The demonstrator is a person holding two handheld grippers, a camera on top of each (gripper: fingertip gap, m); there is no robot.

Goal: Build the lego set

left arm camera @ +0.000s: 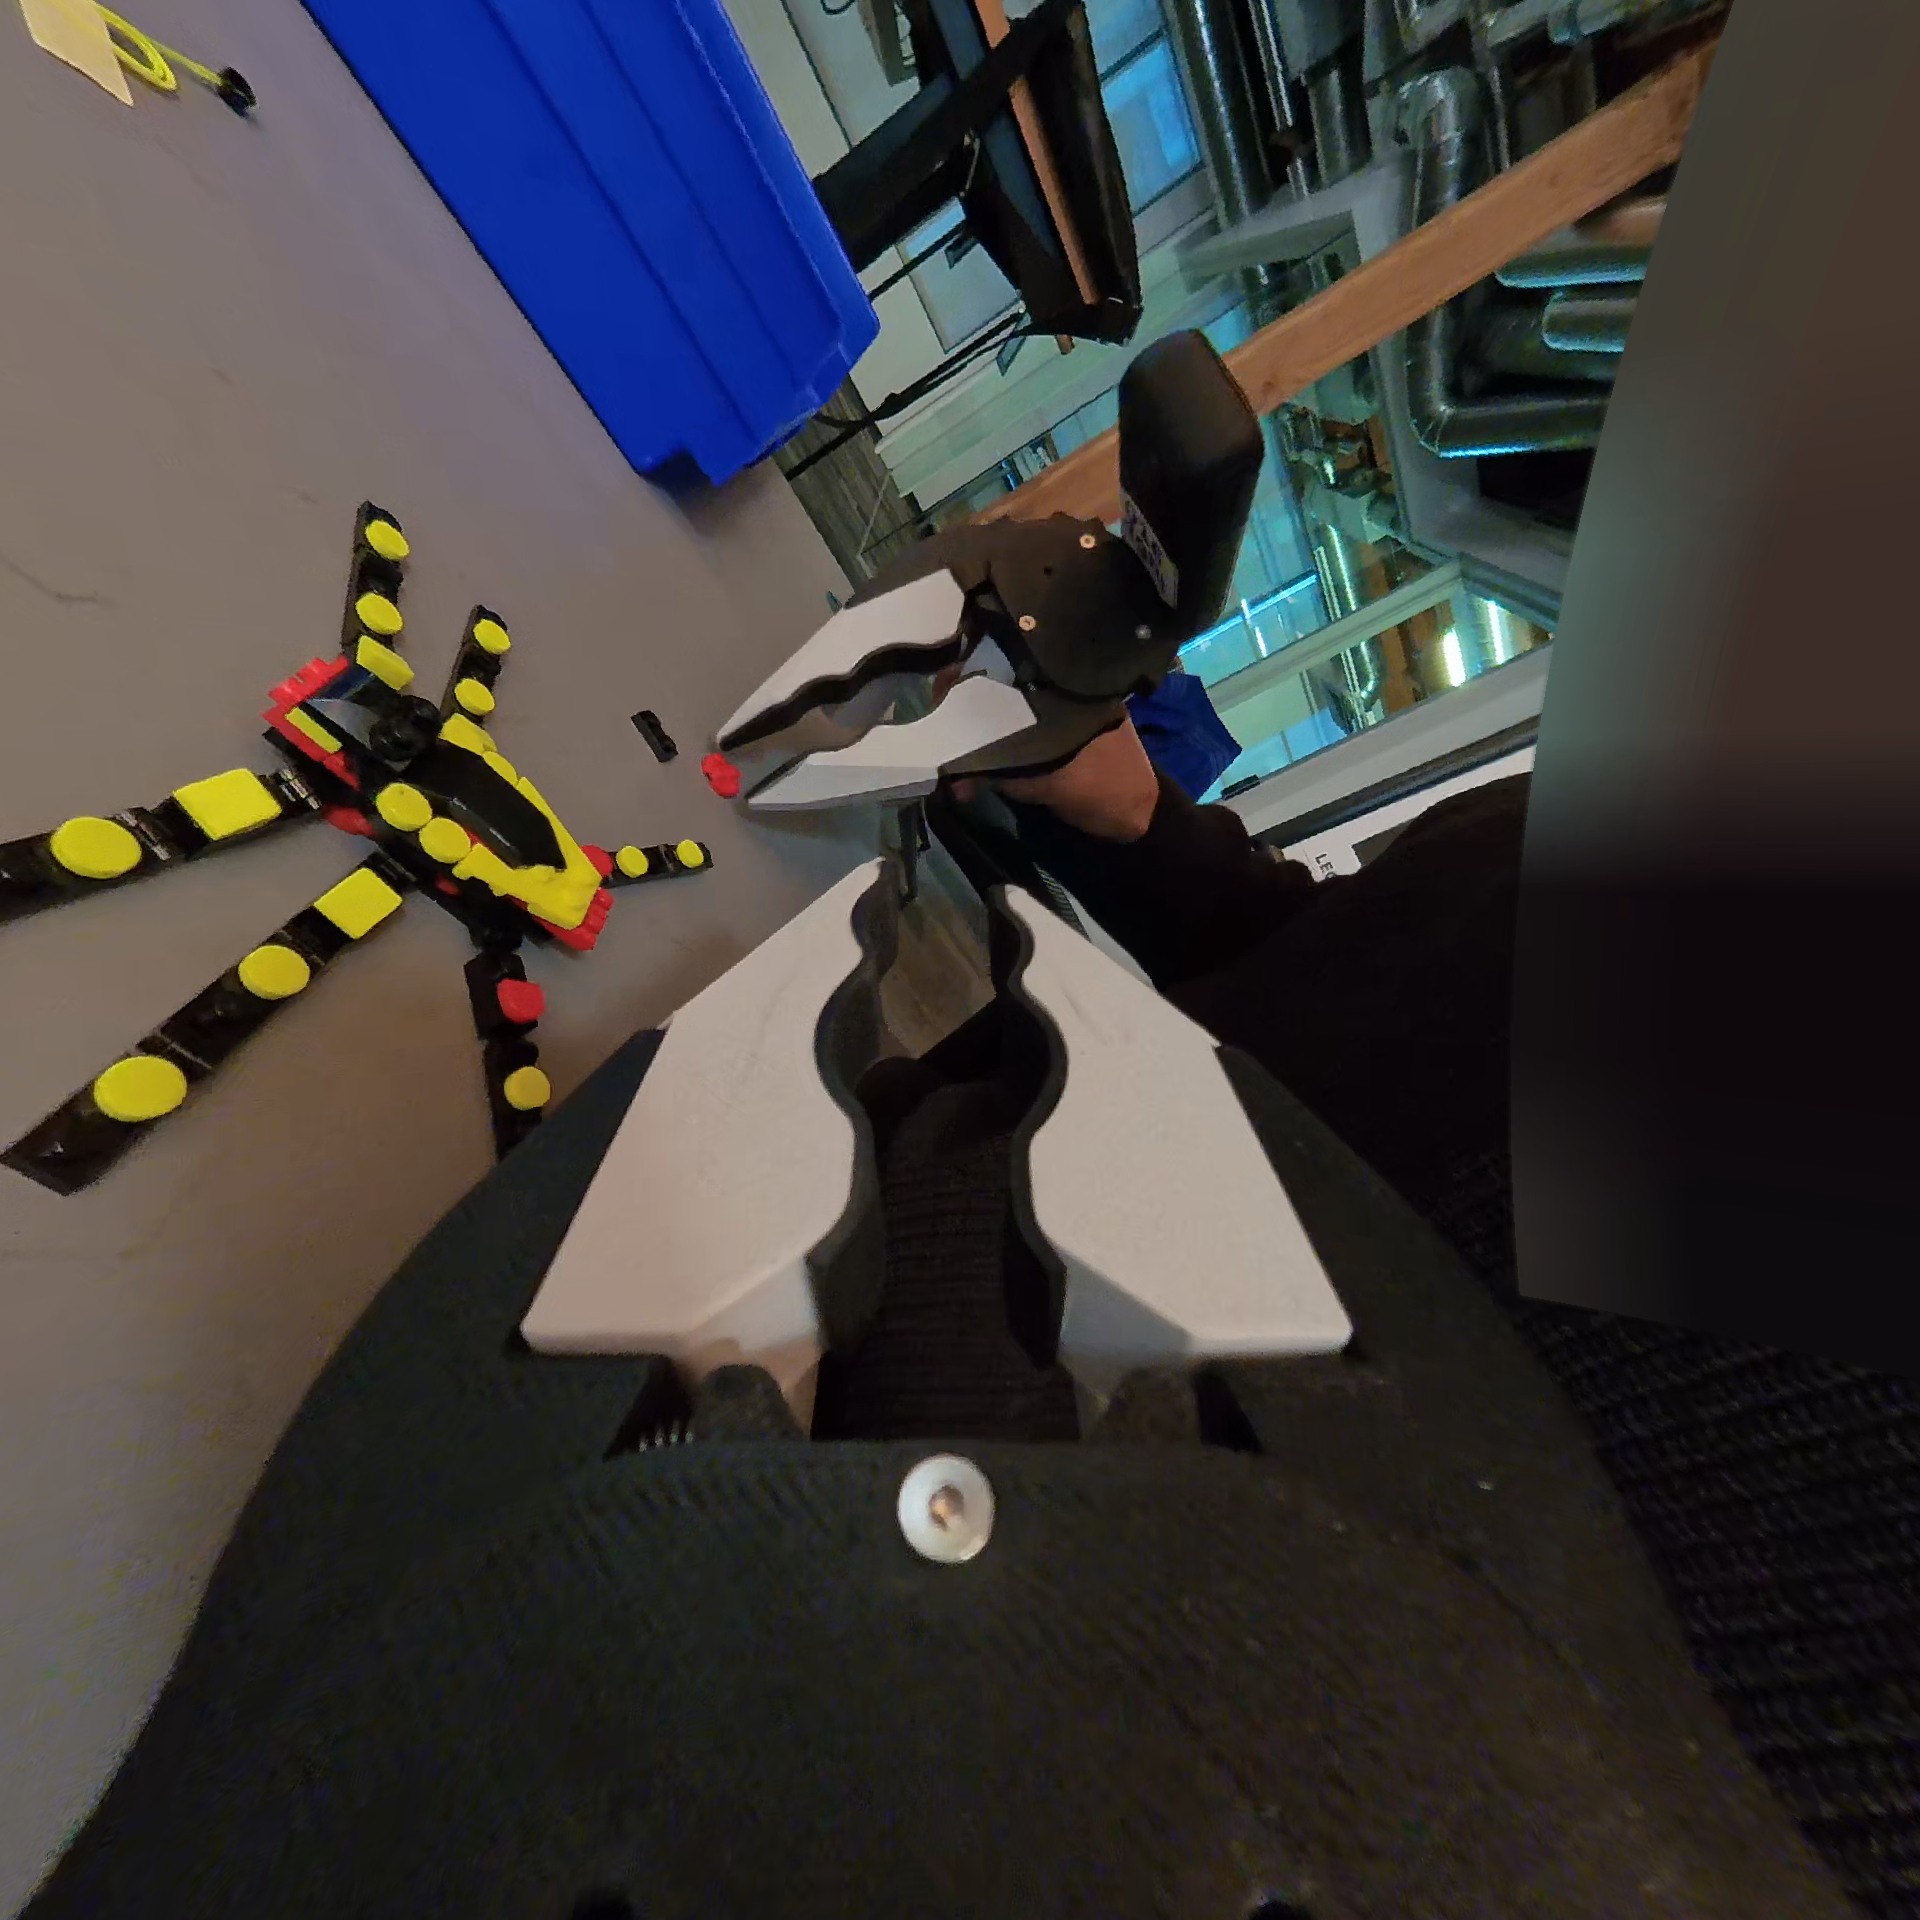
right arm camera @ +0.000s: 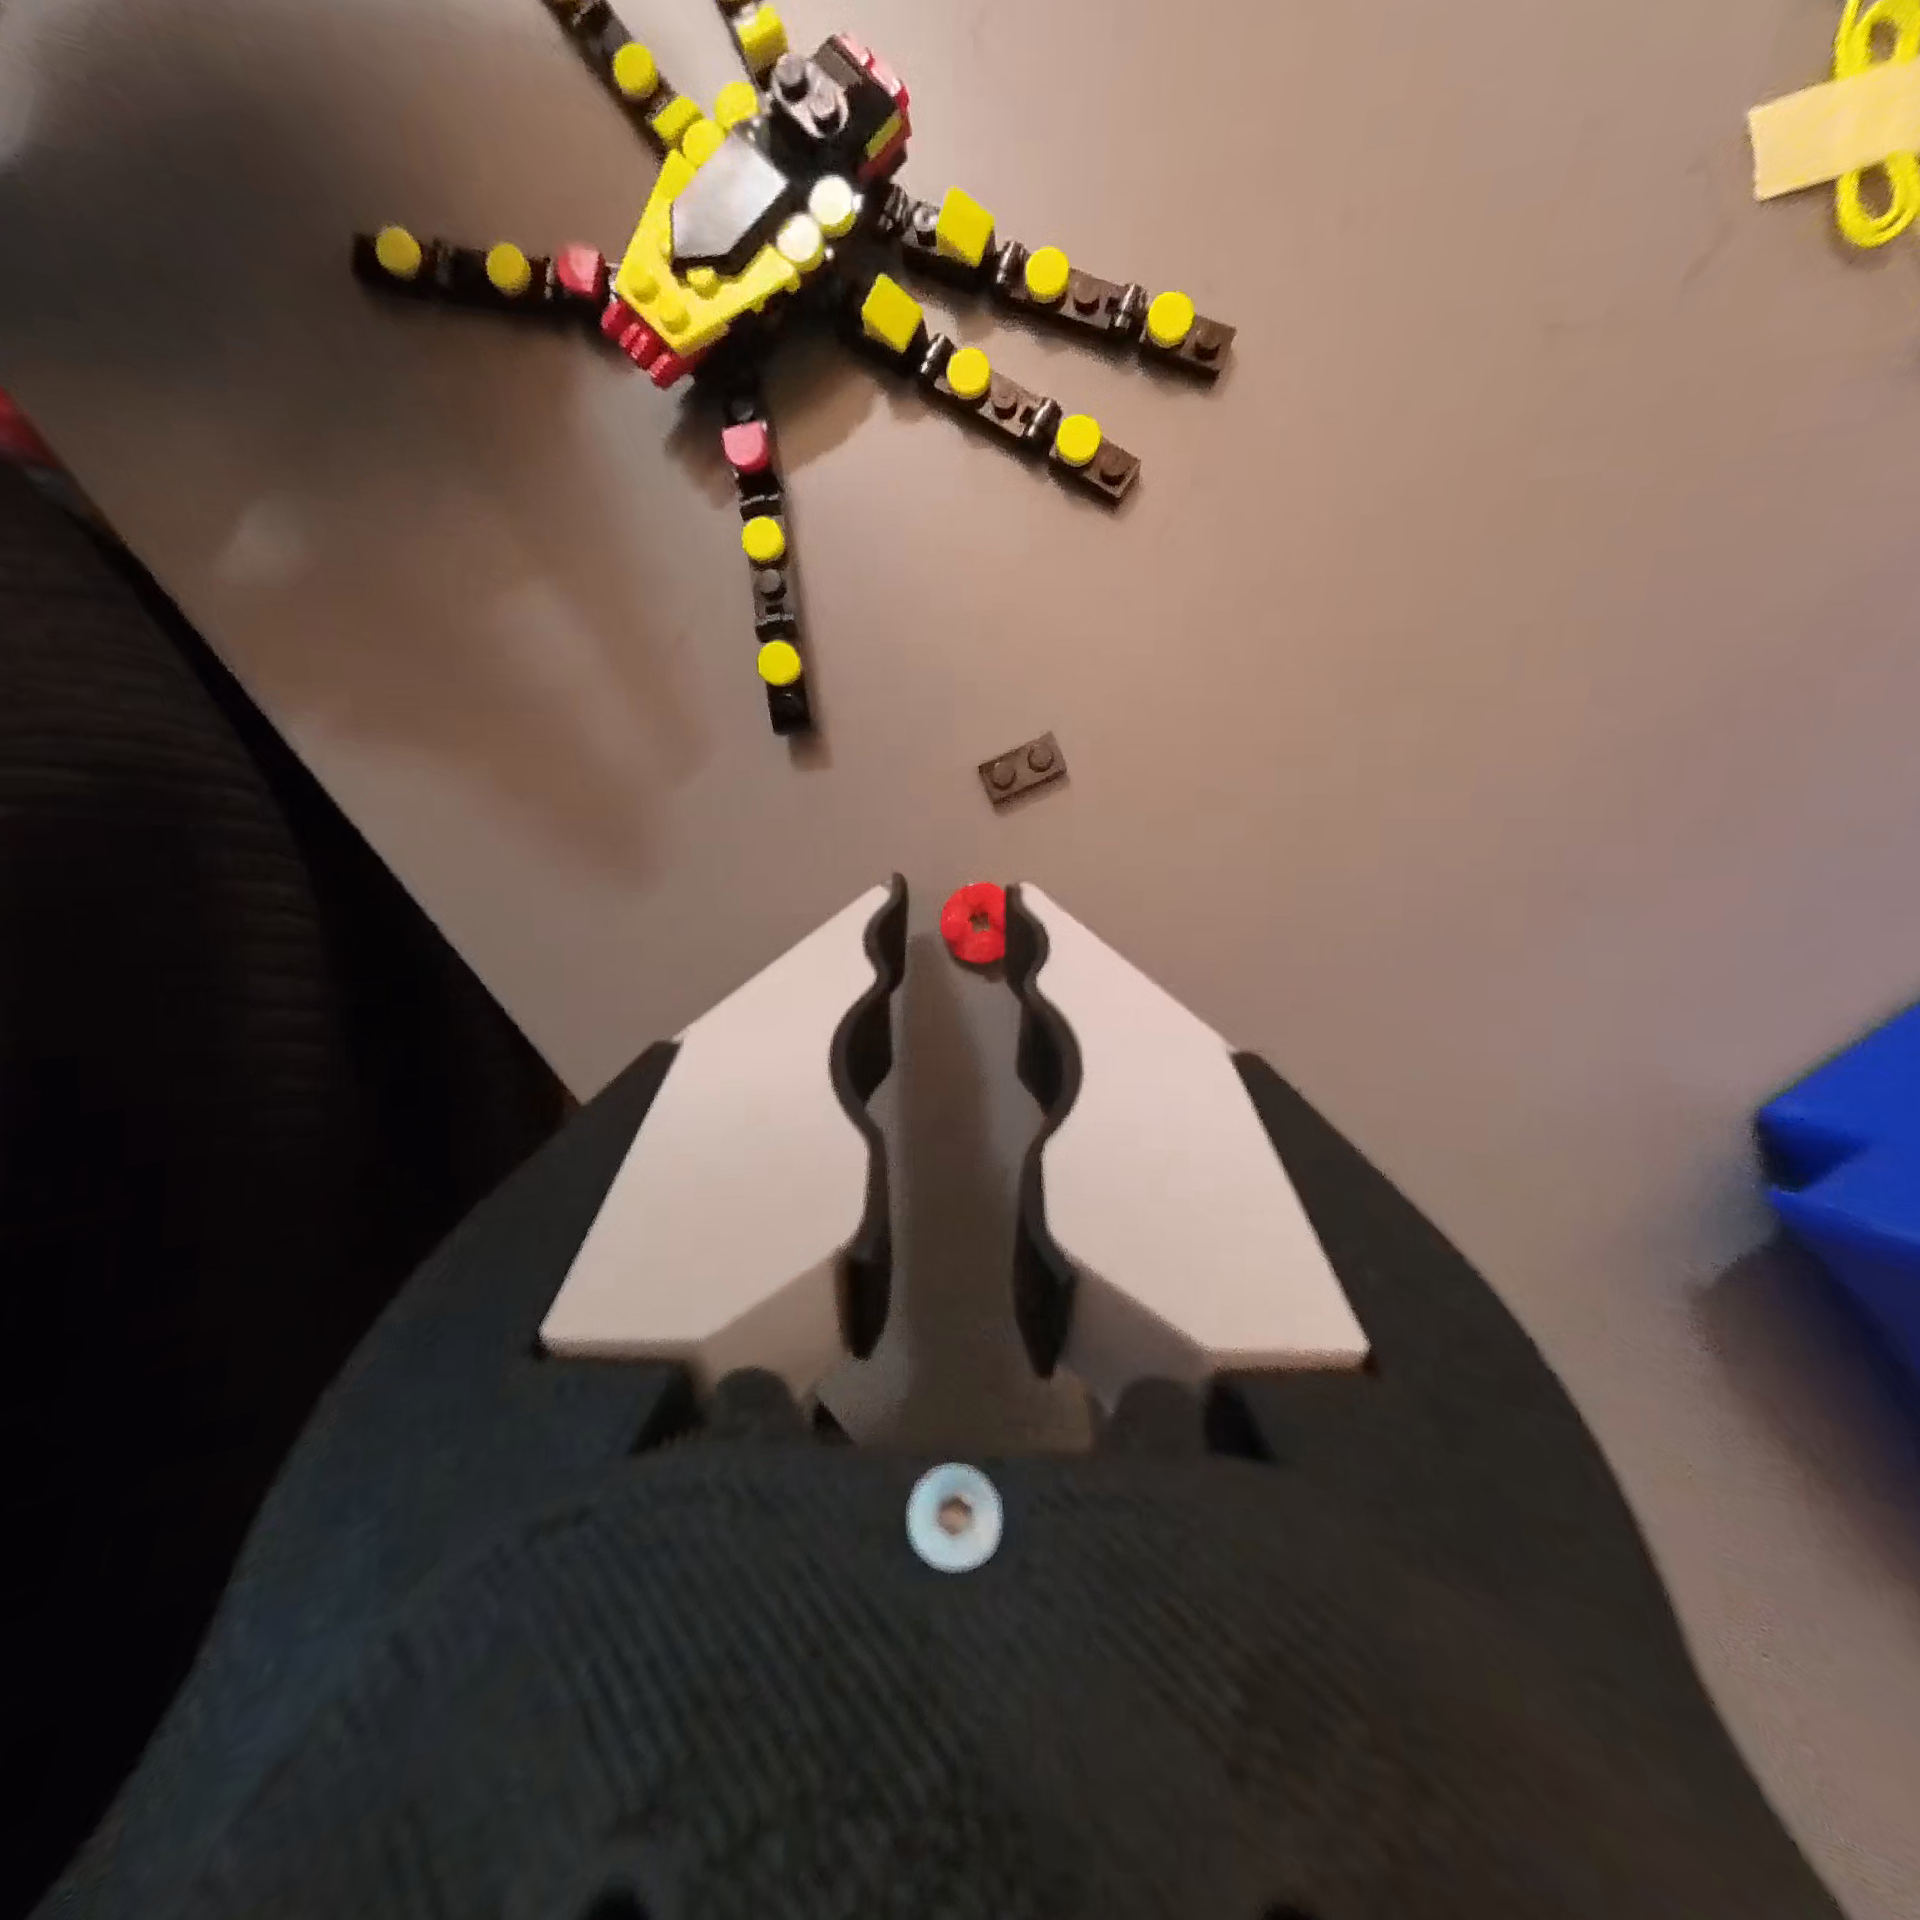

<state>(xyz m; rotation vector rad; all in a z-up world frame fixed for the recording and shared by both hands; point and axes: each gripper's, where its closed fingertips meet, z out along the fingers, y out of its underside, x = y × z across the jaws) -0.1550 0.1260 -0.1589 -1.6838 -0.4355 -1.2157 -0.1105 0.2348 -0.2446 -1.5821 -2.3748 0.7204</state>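
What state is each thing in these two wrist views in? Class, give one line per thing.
Left gripper: open, empty, off the table edge.
Right gripper: open, tips around the round piece.
Small red round lego piece: loose on the table, ungripped.
Small dark two-stud lego plate: loose, lying flat.
Yellow, black and red lego spider model: assembled, legs spread flat.
Blue plastic bin: resting on the table.

You have one spider-shaped lego model point(right arm camera: 727, 249), one loose red round piece point(right arm camera: 975, 921), one loose black plate point(right arm camera: 1022, 769), one blue bin point(left arm camera: 613, 208) and two hand-held grippers.
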